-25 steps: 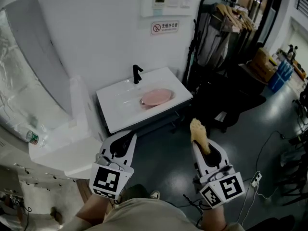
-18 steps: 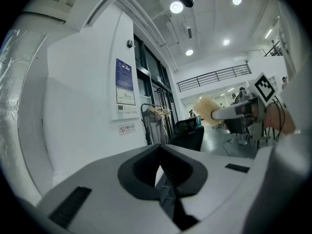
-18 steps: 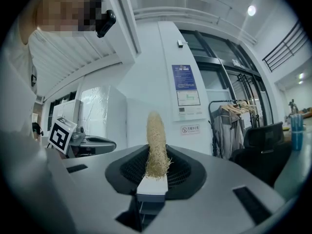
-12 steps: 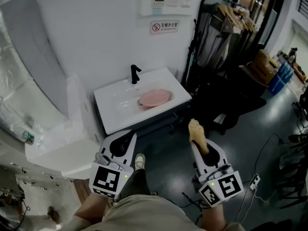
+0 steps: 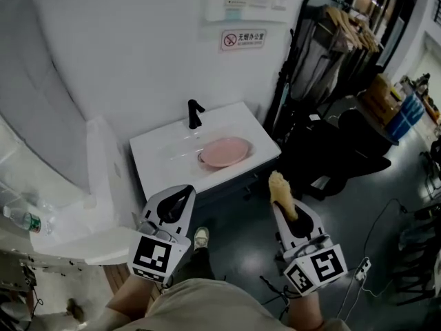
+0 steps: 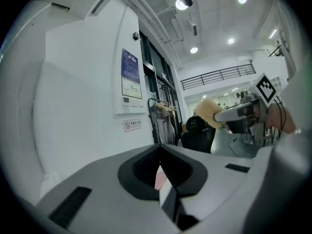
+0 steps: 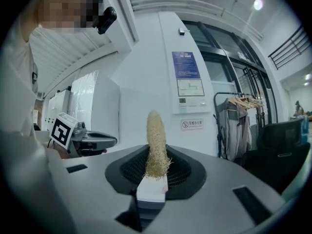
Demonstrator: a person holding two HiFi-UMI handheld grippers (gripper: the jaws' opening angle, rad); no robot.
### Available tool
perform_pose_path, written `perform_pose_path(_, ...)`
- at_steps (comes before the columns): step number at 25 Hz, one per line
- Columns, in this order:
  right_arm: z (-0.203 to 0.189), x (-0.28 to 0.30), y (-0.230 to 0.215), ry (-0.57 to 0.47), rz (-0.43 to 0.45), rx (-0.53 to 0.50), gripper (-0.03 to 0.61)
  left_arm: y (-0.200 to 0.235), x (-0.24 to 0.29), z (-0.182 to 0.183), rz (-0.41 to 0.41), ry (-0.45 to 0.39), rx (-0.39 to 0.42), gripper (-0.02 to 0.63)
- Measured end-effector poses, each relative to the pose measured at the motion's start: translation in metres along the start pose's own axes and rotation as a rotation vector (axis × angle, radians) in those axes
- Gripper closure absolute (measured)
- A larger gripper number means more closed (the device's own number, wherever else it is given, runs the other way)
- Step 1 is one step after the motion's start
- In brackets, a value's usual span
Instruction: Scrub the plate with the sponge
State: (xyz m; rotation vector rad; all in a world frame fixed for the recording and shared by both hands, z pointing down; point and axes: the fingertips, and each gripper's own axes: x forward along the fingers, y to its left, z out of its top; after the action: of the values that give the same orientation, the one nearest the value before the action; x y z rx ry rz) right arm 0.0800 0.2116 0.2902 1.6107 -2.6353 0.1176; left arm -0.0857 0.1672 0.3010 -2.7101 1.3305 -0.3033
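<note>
Pinching the tan sponge (image 7: 155, 140), the right claw (image 5: 281, 197) sits lower right; the left claw (image 6: 163, 182) is pressed together, empty; the upper-centre no-smoking sign (image 5: 242, 39) has unreadable characters.

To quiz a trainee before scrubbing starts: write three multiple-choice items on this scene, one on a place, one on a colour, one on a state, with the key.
1. Where is the plate?
A. in the sink
B. on the floor
C. on a chair

2. What colour is the plate?
A. blue
B. pink
C. black

3. What state are the right tongs in?
A. open and empty
B. shut on the sponge
C. shut and empty

Key:
1. A, it lies in the white sink by the black faucet.
2. B, it shows pale pink against the white.
3. B, the fibrous sponge stands clamped between the jaws.
</note>
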Motion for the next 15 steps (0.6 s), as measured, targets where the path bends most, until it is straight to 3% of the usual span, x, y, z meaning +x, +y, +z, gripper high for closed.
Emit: perform_pose_path(15,0.006,0.181,-0.063,0.081,-0.008,-0.002,0.494,0.125,0.144,-0.02,-0.056,0.051,-0.033,0.607)
